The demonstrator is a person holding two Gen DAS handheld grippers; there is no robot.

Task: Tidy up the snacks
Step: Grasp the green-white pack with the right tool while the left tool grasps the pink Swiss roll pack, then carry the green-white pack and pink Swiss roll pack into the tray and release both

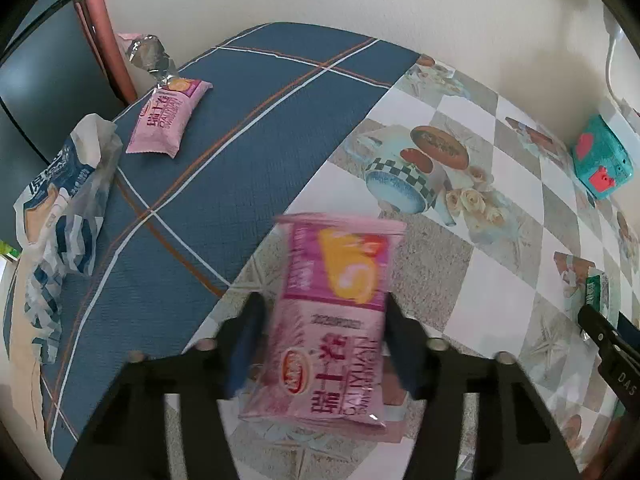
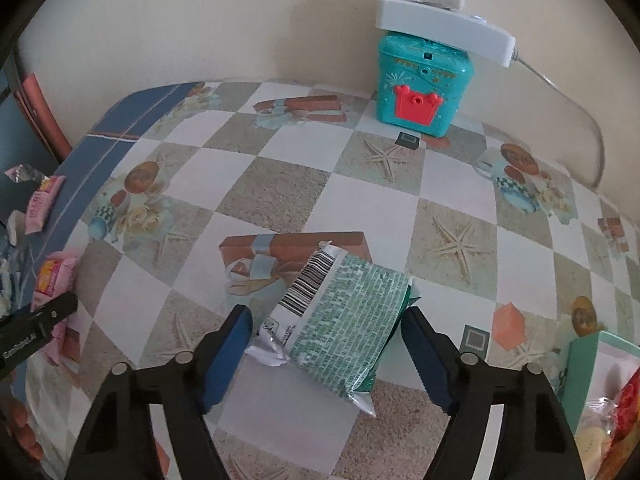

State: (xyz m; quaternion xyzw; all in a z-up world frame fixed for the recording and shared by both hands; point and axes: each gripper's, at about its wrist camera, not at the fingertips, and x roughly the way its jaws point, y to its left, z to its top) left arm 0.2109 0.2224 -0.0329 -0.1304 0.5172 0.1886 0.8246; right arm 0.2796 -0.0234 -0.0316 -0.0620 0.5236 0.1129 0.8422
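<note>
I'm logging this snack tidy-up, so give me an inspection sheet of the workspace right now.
Surface: table under checkered picture oilcloth; blue plaid cloth on left part.
Job's things: pink snack packet; second pink packet; green-white snack packet.
Clutter: blue-white plastic bag; teal toy box.
Grippers: left gripper around pink packet; right gripper around green packet.
Cables: white power strip atop box.
Surroundings: cream wall.

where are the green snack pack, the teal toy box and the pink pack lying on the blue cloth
green snack pack (image 2: 344, 320): right wrist view, printed back
teal toy box (image 2: 424, 80): right wrist view, front face
pink pack (image 1: 166, 120): left wrist view, wrapper middle
</note>
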